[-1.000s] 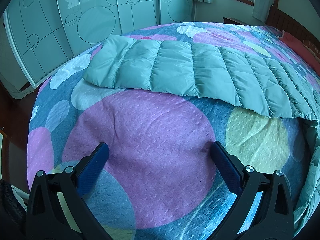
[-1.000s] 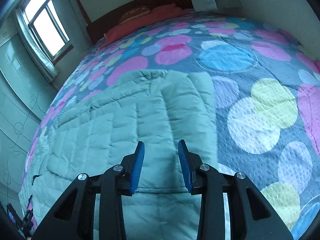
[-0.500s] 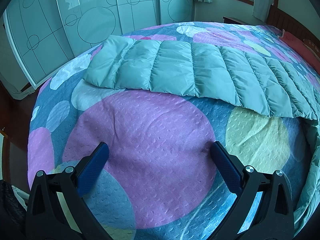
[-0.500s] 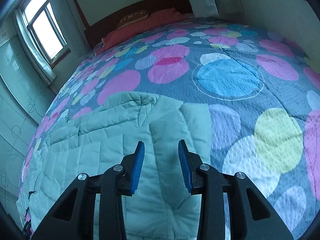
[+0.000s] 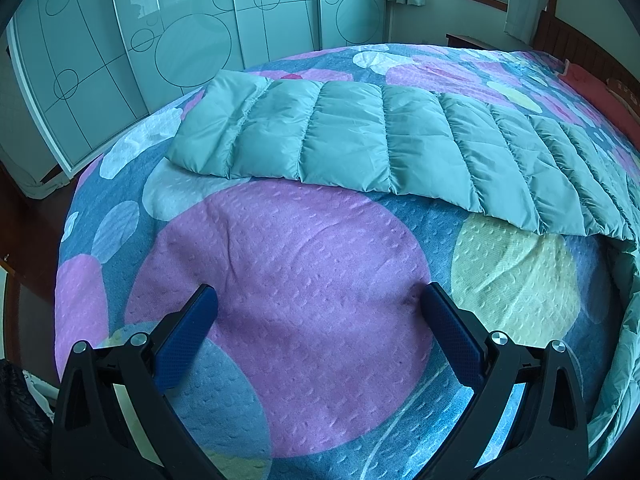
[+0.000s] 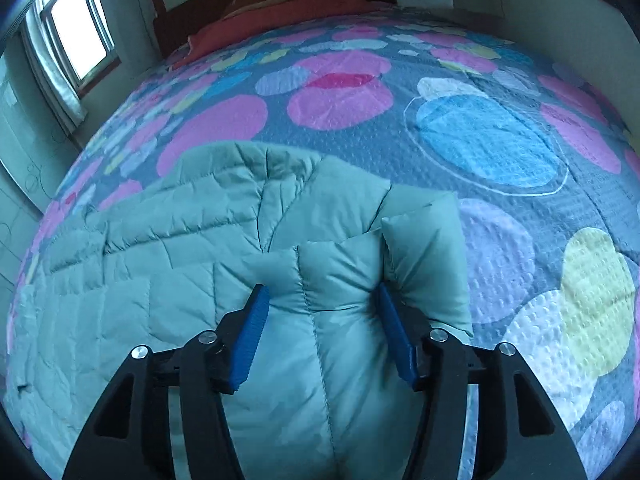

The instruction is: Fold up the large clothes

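A large teal quilted down jacket lies spread on the bed. In the left wrist view one long sleeve (image 5: 360, 140) stretches flat across the bedspread, well beyond my left gripper (image 5: 316, 308), which is wide open and empty over the purple circle. In the right wrist view my right gripper (image 6: 322, 308) is open, its blue pads on either side of a puffy fold of the other sleeve (image 6: 340, 280), which lies bunched against the jacket body (image 6: 120, 280).
The bed has a bedspread (image 6: 480, 140) with coloured circles. A wooden headboard and red pillow (image 6: 280, 4) are at the far end. Glass wardrobe doors (image 5: 160, 40) stand past the bed's foot. A window (image 6: 76, 32) is at the left.
My right gripper has opened wider and dropped closer to the sleeve, which now bulges between its pads. My left gripper has not moved.
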Available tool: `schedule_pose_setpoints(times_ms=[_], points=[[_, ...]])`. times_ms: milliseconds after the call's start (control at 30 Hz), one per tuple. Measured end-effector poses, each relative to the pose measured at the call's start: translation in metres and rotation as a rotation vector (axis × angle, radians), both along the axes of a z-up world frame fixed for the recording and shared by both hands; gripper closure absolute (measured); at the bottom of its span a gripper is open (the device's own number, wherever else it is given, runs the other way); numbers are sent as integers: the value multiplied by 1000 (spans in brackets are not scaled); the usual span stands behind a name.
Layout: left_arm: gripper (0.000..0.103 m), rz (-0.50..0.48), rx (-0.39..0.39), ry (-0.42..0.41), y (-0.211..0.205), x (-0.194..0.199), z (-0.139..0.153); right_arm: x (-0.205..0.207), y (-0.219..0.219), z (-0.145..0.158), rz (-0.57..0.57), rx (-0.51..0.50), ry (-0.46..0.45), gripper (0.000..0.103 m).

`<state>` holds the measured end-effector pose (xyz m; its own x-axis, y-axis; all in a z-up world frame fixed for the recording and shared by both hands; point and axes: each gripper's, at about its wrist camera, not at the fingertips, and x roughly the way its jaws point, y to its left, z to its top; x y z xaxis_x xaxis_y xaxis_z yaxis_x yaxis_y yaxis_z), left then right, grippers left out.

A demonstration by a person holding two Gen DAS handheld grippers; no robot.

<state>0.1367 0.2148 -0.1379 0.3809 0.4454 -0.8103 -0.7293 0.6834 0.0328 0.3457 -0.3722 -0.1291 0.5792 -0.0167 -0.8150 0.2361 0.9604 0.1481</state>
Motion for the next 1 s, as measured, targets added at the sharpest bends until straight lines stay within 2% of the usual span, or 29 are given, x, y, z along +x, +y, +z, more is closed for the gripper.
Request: schedule_pose_setpoints(times_ms=[67,300,433,567,667,1000], points=[[2,0,-1,-2,-1,-1,0,1,11,6,10,-69,9,38],[2,0,0,-3,-1,0,0,-55,39,43,18,-24,-72,37],[2,0,1,-2,-1,0,0,-81,54,32,20,-10,-58,37],[2,0,1,-3,-1,0,0,-85,65,11,24,-61,-24,37],[2,0,-1,-4,-1,-1,0,-87,71,1,24,-101,-36,36],[2,-1,-33,-17,4,-1,0,-90,72,-5,22,-104,-57,33]])
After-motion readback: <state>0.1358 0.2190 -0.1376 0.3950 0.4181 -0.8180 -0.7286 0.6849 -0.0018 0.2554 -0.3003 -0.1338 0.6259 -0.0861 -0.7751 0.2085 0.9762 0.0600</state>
